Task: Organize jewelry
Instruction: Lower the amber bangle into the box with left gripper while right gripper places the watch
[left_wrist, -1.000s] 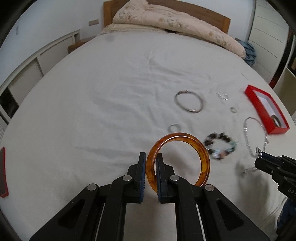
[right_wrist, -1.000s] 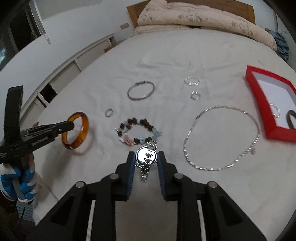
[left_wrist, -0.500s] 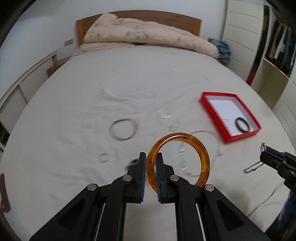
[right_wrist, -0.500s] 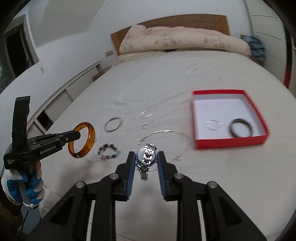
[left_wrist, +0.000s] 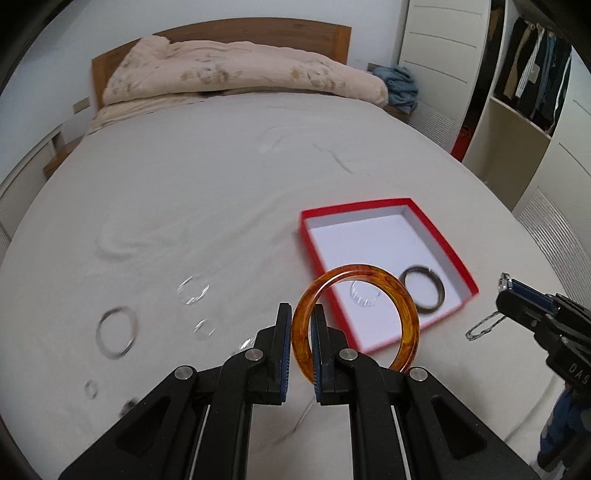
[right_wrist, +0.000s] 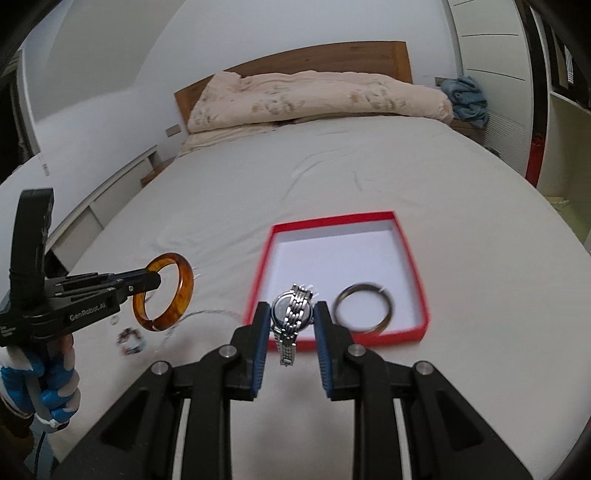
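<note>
Carrying two pieces toward the red box (right_wrist: 410, 254) is the step in hand. The left tool (left_wrist: 300, 332) is gripping the amber bangle (left_wrist: 406, 314) by its rim, clear of the bed (left_wrist: 221, 192) and just short of the box's near-left wall. The right tool (right_wrist: 289, 325) is clamping a silver watch (right_wrist: 292, 308) by its case, the strap hanging loose below, over the box's near wall. A dark ring-shaped bracelet (right_wrist: 364, 306) and a clear one (left_wrist: 364, 293) are already lying inside the box.

Judgement: the next move is calling for each tool to advance over the white floor of the box, lower, then let go. Open room is lying toward the far half of the box; the near corner is occupied. The dangling strap is at risk of catching the red wall.

Remaining on the bed, well left of the box: a metal bangle (left_wrist: 116, 332), small rings (left_wrist: 204, 328), a bead bracelet (right_wrist: 130, 338).
</note>
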